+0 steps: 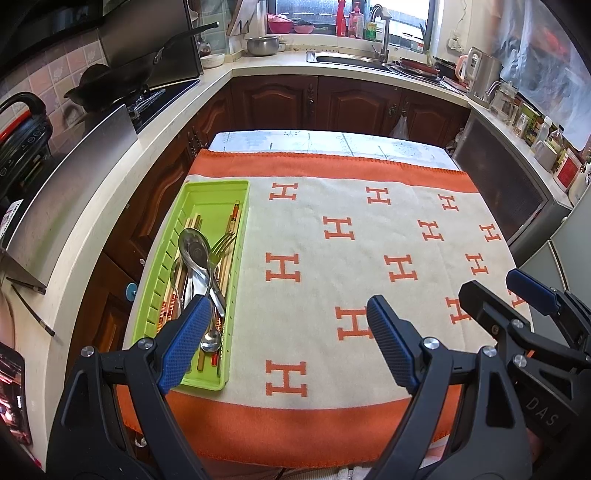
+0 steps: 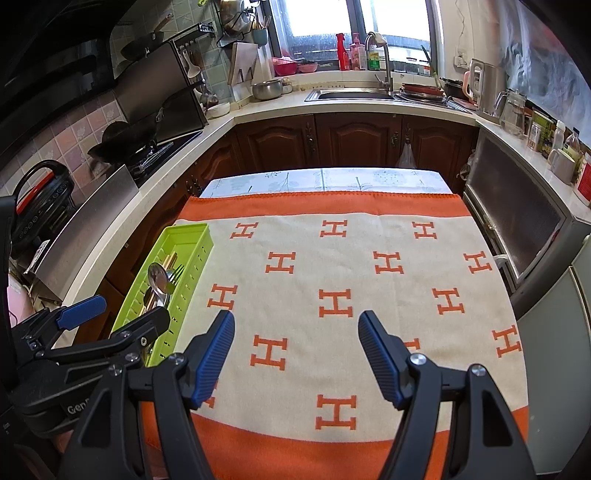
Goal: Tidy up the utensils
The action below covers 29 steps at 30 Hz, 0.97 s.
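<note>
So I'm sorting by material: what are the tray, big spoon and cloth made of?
Tray: likely plastic, matte lime green, moulded slotted walls. Big spoon: looks like polished steel, mirror-bright reflections. Cloth: seemingly woven fabric, soft and fuzzy, stitched orange edge.

Daylight pours in from the window (image 2: 354, 22) at the far wall, which is blown out to white in the right wrist view, and the cloth (image 1: 332, 240) is evenly bright with only soft shadows. The spoon (image 1: 194, 245) shows glare. Fisheye distortion bends the counters, and the corners fall to black; focus is sharp at centre.
</note>
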Motion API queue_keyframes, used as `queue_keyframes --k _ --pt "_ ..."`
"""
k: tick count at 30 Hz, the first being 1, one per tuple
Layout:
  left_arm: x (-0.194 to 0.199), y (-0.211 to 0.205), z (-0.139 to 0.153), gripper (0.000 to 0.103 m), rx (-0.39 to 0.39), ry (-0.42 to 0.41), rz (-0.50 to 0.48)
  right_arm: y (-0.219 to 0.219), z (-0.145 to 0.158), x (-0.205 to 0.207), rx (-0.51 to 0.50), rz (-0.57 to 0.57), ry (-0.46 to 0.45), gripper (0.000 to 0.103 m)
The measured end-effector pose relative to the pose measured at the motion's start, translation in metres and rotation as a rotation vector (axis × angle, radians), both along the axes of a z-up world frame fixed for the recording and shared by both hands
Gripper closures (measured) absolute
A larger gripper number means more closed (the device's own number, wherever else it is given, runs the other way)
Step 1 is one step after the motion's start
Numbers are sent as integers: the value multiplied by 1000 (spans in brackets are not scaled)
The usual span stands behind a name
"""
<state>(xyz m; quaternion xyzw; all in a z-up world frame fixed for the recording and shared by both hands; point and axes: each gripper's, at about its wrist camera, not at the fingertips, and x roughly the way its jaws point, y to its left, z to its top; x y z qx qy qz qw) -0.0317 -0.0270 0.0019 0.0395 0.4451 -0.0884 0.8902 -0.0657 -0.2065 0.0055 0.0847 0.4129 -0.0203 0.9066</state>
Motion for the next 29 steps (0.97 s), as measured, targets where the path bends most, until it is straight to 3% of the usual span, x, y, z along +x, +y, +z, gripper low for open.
queue_keyframes --k 29 --pt "-1 0 -1 18 6 3 0 -3 -3 -1 8 -1 7 33"
